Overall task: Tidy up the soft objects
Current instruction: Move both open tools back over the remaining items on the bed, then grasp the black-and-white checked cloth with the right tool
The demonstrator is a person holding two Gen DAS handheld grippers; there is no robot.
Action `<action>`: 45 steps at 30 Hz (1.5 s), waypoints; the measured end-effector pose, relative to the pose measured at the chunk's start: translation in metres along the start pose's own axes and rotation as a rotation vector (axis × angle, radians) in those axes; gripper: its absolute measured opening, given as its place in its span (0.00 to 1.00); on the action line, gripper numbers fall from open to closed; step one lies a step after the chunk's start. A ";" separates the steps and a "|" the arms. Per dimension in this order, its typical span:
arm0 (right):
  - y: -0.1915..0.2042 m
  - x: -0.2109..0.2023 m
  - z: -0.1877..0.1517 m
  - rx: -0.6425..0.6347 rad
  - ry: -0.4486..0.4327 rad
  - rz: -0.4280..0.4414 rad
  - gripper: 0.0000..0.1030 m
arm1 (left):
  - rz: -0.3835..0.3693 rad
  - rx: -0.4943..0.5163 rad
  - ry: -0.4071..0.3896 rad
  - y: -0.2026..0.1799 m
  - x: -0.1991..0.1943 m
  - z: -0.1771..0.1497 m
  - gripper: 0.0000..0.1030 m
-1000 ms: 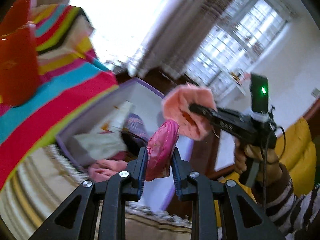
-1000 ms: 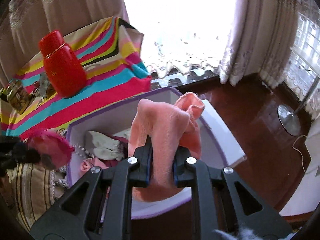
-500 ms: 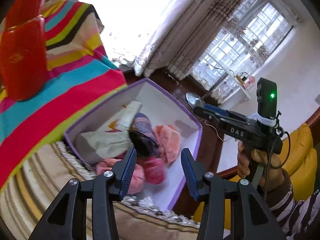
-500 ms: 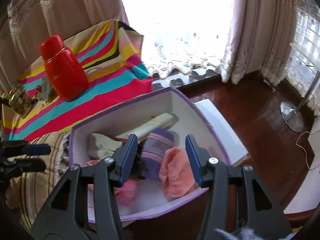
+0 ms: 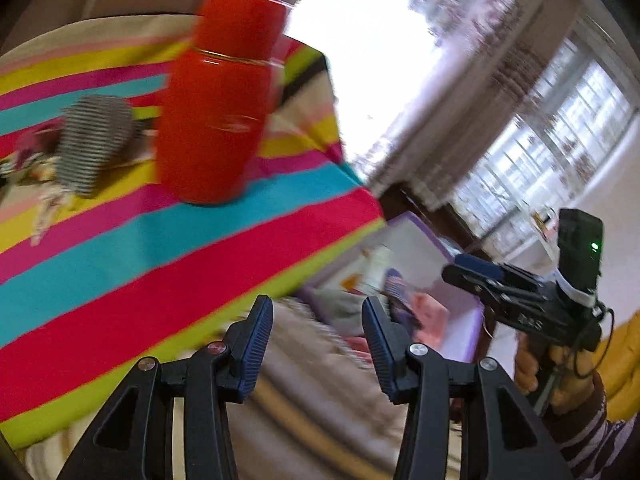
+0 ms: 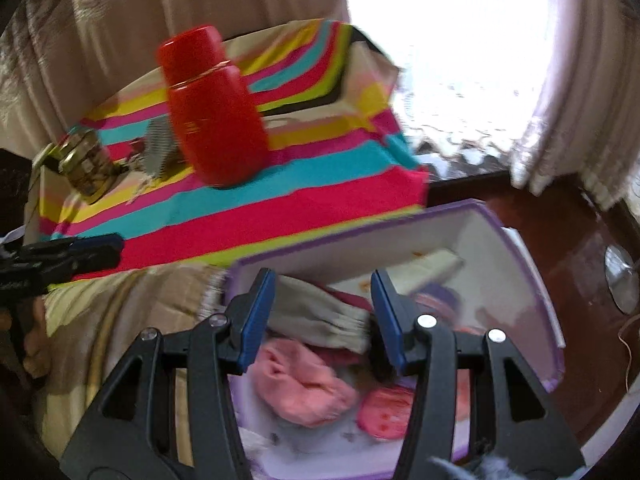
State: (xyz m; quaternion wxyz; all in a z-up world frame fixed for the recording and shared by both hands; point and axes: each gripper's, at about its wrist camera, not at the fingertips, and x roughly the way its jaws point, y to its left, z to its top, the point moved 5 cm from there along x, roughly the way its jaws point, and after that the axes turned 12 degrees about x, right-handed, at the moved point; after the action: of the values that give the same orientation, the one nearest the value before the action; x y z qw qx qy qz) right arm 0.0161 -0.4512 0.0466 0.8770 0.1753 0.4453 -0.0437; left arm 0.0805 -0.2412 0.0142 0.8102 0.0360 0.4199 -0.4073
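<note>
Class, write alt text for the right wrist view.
Open, empty right tongs hover over a purple-rimmed box holding pink cloths and a beige cloth. Behind stands a red flask on a striped cloth.

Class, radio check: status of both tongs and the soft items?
Both tongs, left and right, open, empty. Soft items in purple box. Striped sock beside red flask.
</note>
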 end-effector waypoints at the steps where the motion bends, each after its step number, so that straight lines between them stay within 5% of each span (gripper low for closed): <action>1: 0.009 0.003 0.001 -0.012 0.005 0.013 0.52 | 0.019 -0.012 -0.008 0.011 -0.005 -0.001 0.46; 9: 0.099 0.031 0.010 -0.138 0.016 0.097 0.52 | 0.114 -0.125 -0.066 0.081 -0.037 -0.010 0.46; 27: 0.277 0.118 0.060 -0.433 -0.095 0.087 0.56 | 0.332 -0.347 -0.175 0.191 -0.084 -0.037 0.46; 33: 0.301 0.158 0.081 -0.493 -0.117 0.044 0.67 | 0.346 -0.384 -0.190 0.209 -0.084 -0.046 0.46; 45: 0.312 0.241 0.102 -0.532 -0.038 -0.082 0.73 | 0.325 -0.441 -0.206 0.229 -0.085 -0.059 0.47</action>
State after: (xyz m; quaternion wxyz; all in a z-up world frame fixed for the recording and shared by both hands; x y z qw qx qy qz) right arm 0.3113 -0.1762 -0.0064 0.8980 -0.0803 0.4312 0.0362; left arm 0.1733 -0.0119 -0.0285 0.8916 -0.1157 0.4025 -0.1724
